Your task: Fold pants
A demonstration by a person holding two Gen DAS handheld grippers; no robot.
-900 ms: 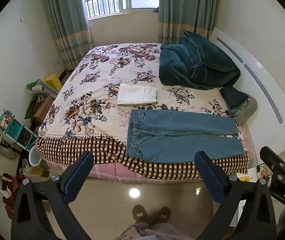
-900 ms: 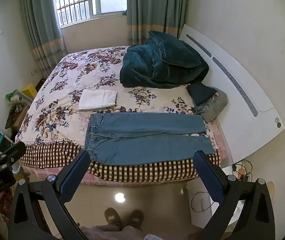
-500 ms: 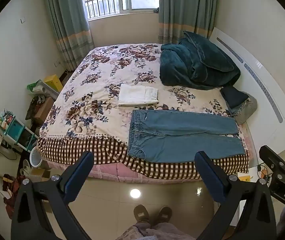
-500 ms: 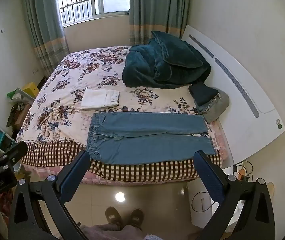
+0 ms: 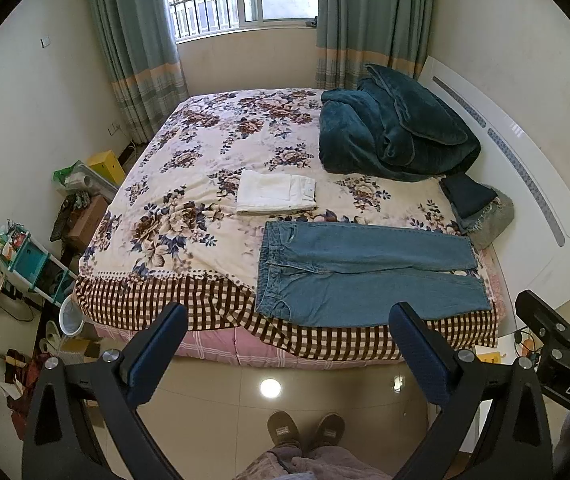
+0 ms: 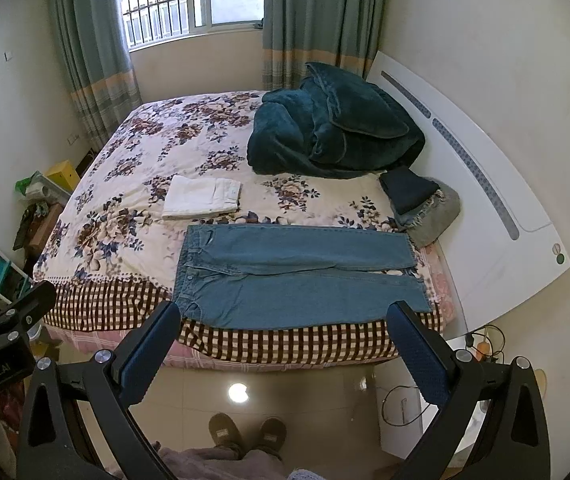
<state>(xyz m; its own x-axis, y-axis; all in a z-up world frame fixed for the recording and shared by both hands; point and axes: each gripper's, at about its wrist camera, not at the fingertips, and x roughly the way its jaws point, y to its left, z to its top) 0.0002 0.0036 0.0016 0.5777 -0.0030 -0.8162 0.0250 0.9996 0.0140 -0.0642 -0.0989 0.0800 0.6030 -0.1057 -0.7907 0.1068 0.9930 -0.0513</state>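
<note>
Blue jeans [image 5: 365, 272] lie flat and spread out near the front edge of the bed [image 5: 205, 184], waistband to the left, legs to the right. They also show in the right wrist view [image 6: 297, 276]. My left gripper [image 5: 285, 320] is open and empty, held above the floor well in front of the bed. My right gripper [image 6: 285, 320] is open and empty too, equally far back. Neither touches the jeans.
A folded white garment [image 5: 277, 192] lies behind the jeans. A teal blanket heap [image 5: 397, 136] and folded dark clothes [image 5: 477, 204] sit by the white headboard [image 5: 525, 160]. Clutter and a shelf [image 5: 29, 256] stand on the floor at left. Slippered feet [image 5: 305, 432] are below.
Both cameras have shifted slightly; the bed and jeans sit a little further right in both views. The grippers stay open and nothing on the bed has moved.
</note>
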